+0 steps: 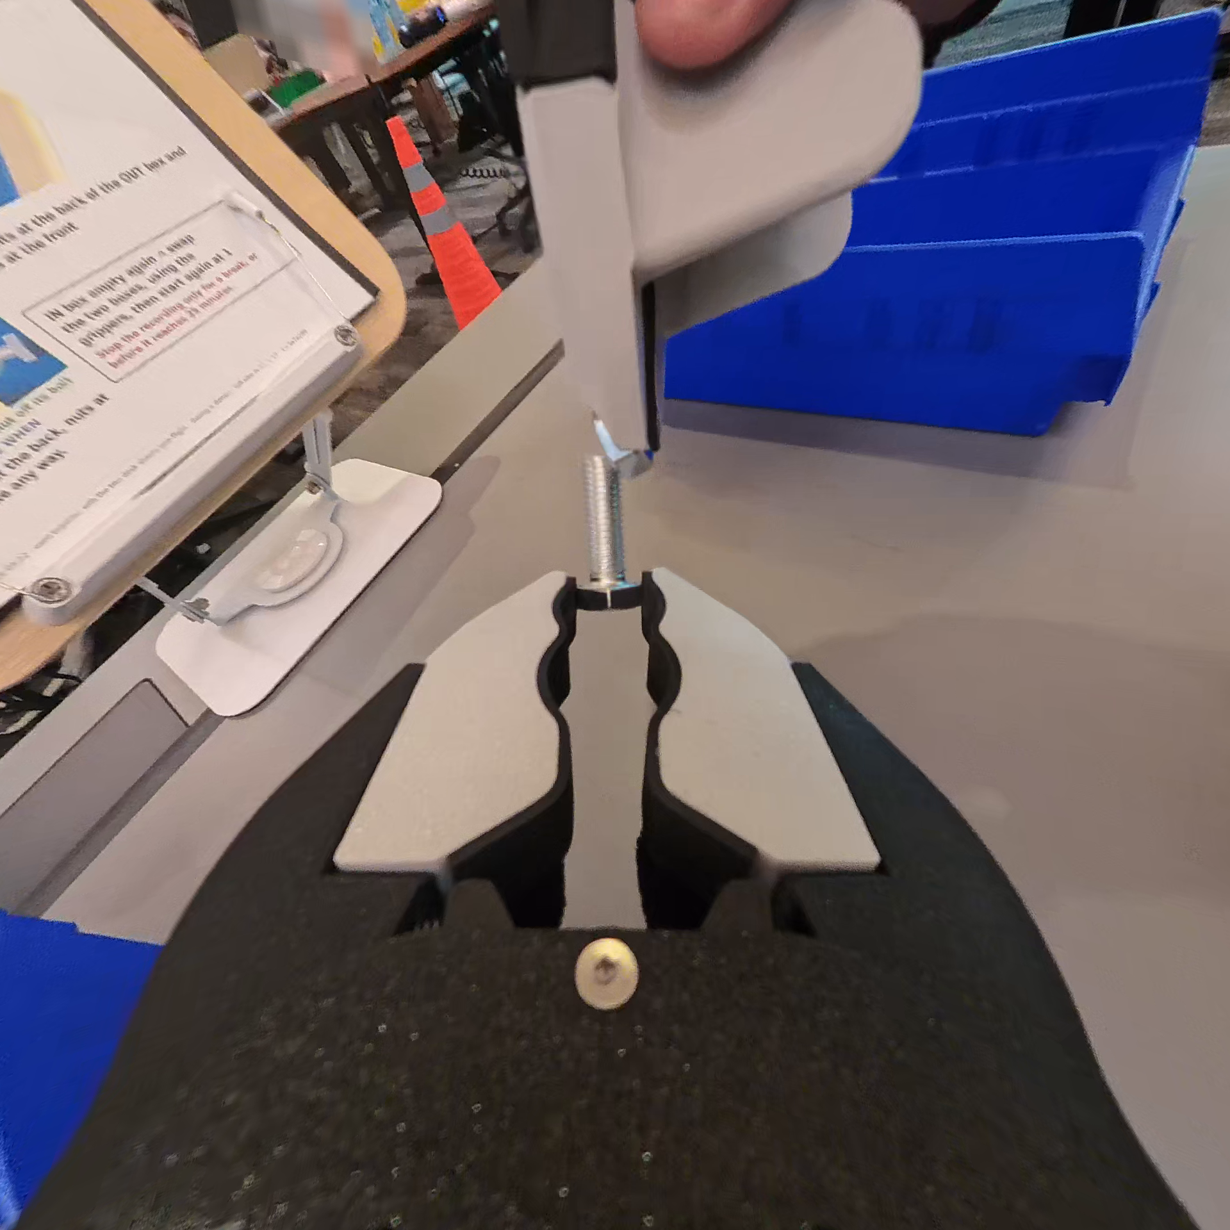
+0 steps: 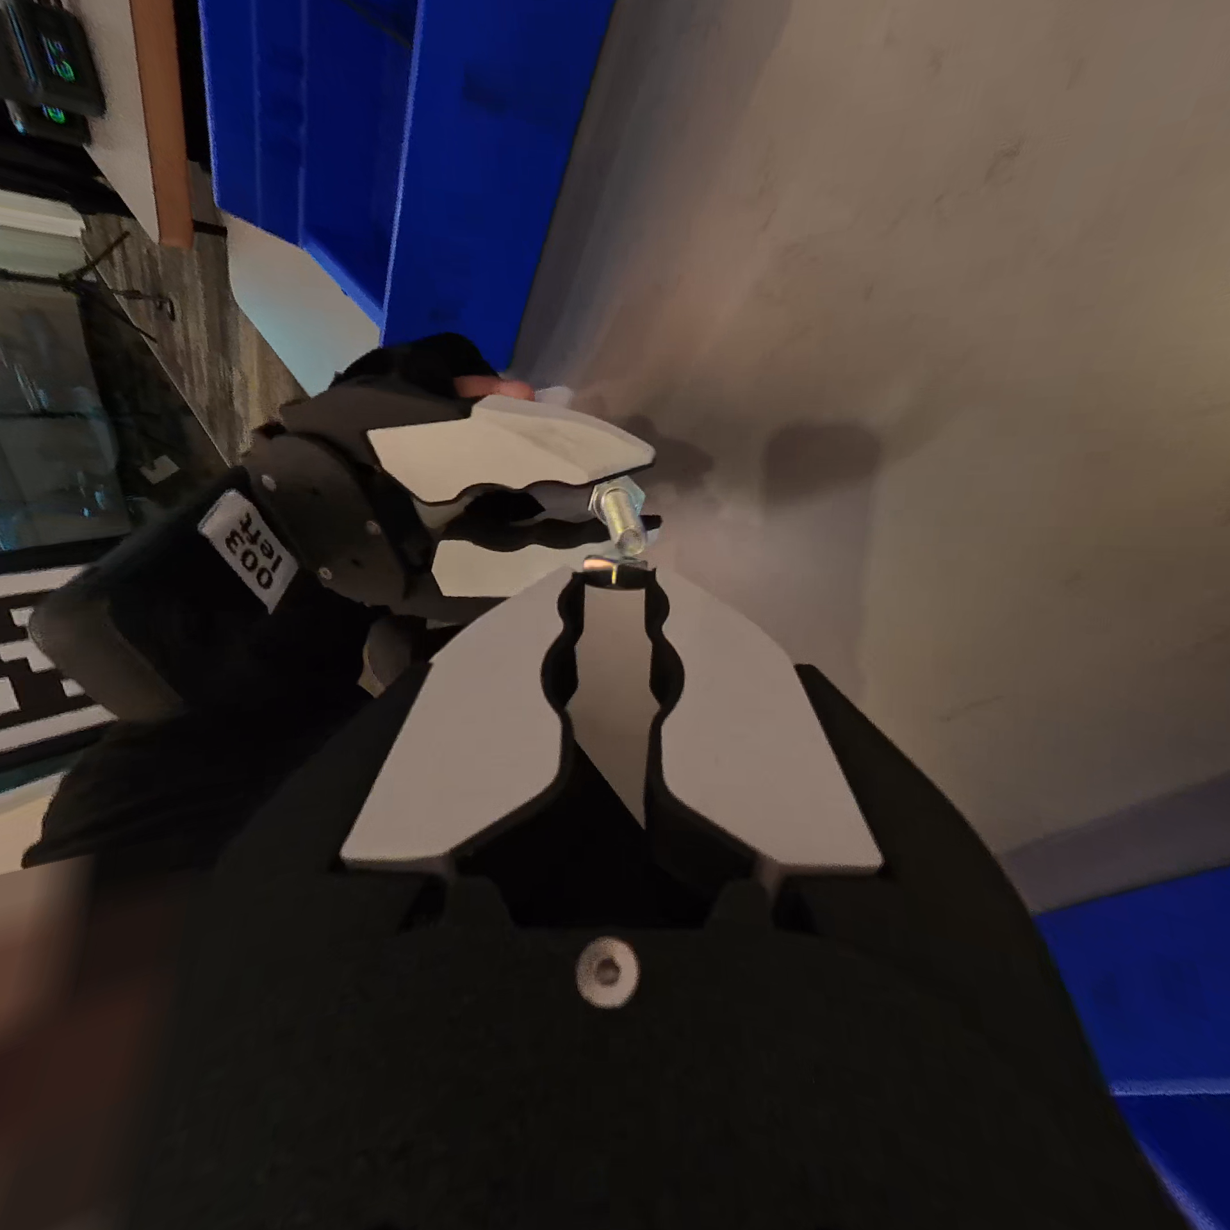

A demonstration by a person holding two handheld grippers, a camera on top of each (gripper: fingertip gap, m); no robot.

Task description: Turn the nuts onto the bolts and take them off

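My left gripper (image 1: 609,592) is shut on the head of a silver bolt (image 1: 604,519), whose threaded shank points away from it. My right gripper (image 1: 625,442) comes down from above, shut on a silver nut (image 1: 615,447) that sits right at the tip of the bolt. In the right wrist view my right gripper (image 2: 614,579) holds the nut (image 2: 615,568) between its tips, and the left gripper (image 2: 622,496) reaches in from the left with the bolt (image 2: 620,518) angled toward the nut. Whether the nut is on the thread is not clear.
A blue divided bin (image 1: 985,266) stands behind on the grey table (image 1: 932,632); it also shows in the right wrist view (image 2: 399,166). A tilted instruction board on a white stand (image 1: 186,279) is at the left. An orange cone (image 1: 446,226) stands on the floor beyond. My right fingertips sit around 4 cm from my left ones.
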